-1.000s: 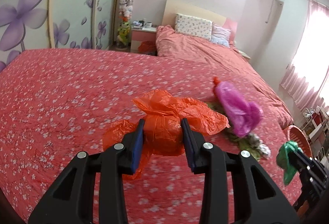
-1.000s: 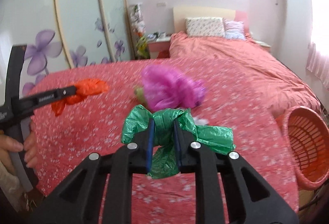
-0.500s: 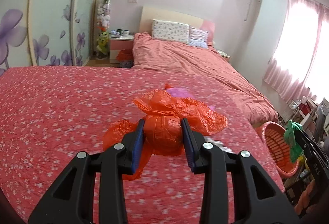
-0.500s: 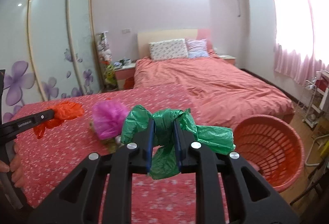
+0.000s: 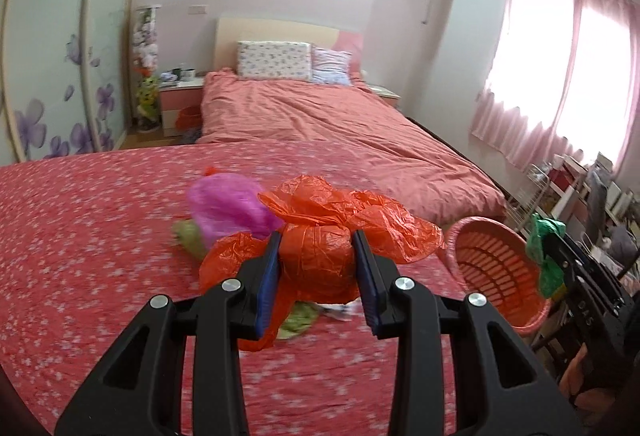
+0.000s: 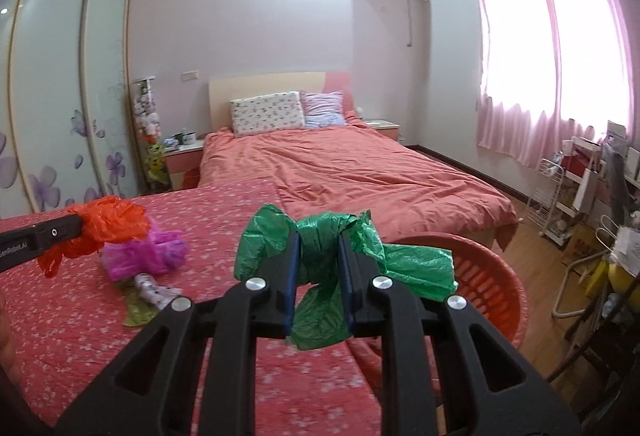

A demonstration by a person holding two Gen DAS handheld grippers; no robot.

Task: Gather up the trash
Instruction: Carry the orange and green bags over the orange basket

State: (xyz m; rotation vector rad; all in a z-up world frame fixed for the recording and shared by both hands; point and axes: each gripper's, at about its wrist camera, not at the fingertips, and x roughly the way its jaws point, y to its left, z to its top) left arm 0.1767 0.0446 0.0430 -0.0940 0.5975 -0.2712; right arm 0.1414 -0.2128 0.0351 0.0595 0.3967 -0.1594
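My left gripper point(image 5: 316, 264) is shut on a crumpled orange plastic bag point(image 5: 320, 256) and holds it above the red flowered cloth point(image 5: 80, 256). My right gripper point(image 6: 318, 272) is shut on a crumpled green plastic bag point(image 6: 320, 248), held over the near rim of the orange basket point(image 6: 492, 288). The basket also shows in the left wrist view point(image 5: 496, 268), past the cloth's right edge, with the right gripper beside it. A pink plastic bag point(image 6: 144, 252) lies on the cloth with a green scrap point(image 6: 138, 306) and a patterned scrap point(image 6: 154, 286).
A bed with a salmon duvet point(image 6: 360, 176) stands beyond the cloth. A white wire rack point(image 6: 560, 196) and clutter line the right wall under pink curtains. A wardrobe with flower doors point(image 6: 60, 116) fills the left side. Wood floor point(image 6: 532, 236) lies right of the basket.
Both grippers have swung to the right with their bags. The basket has come into view and now sits just under the right gripper. The pink bag has dropped to the left.
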